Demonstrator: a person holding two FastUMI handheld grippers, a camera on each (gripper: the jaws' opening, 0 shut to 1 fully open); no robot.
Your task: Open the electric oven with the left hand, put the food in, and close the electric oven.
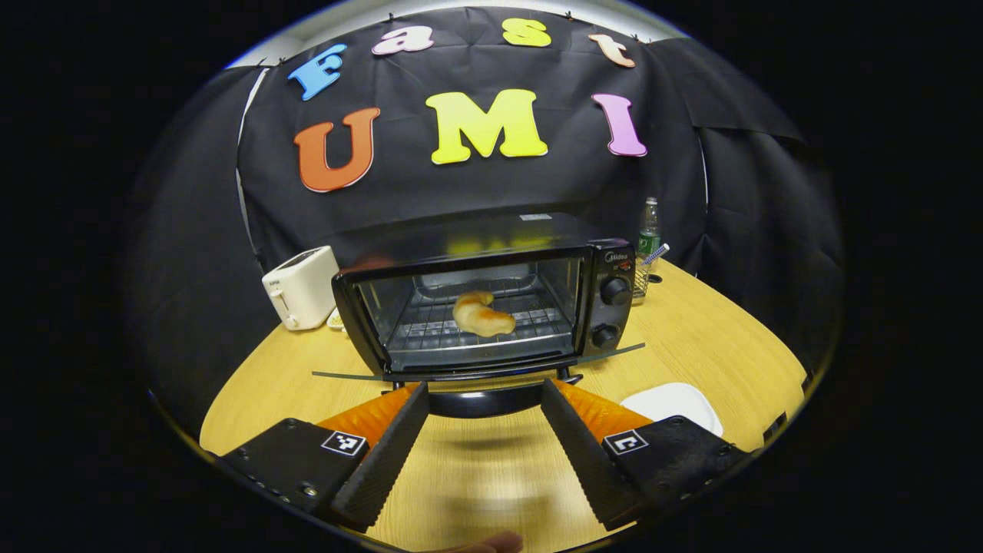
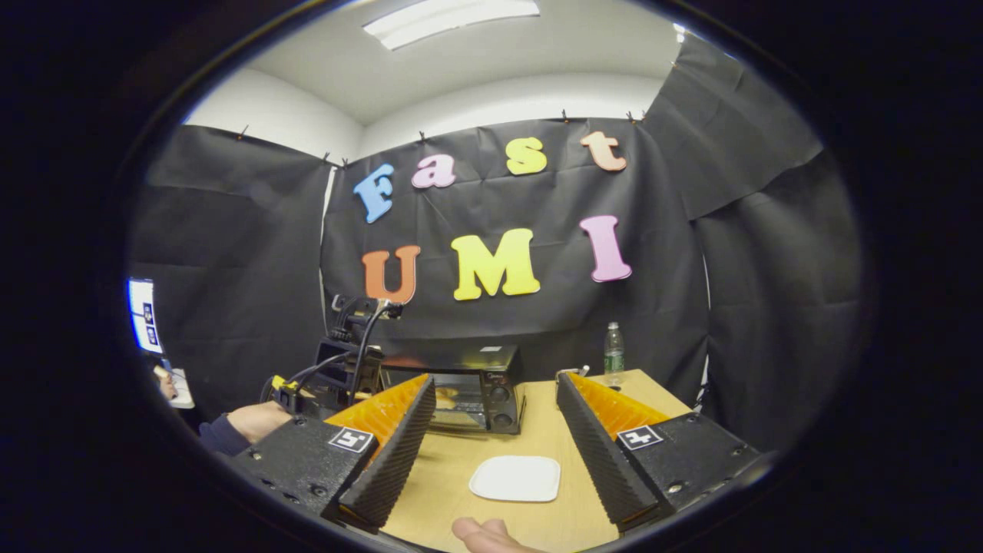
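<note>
The black electric oven stands on the wooden table with its glass door folded down flat. A golden croissant lies on the wire rack inside. My left gripper is open just in front of the door's handle, a finger on each side and nothing held. In the right gripper view the right gripper is open and empty, well back from the oven. The left gripper and the hand holding it are at the oven's left.
An empty white plate lies right of the oven door, also in the right gripper view as the plate. A white toaster stands to the oven's left. A water bottle and a wire basket stand behind its right side.
</note>
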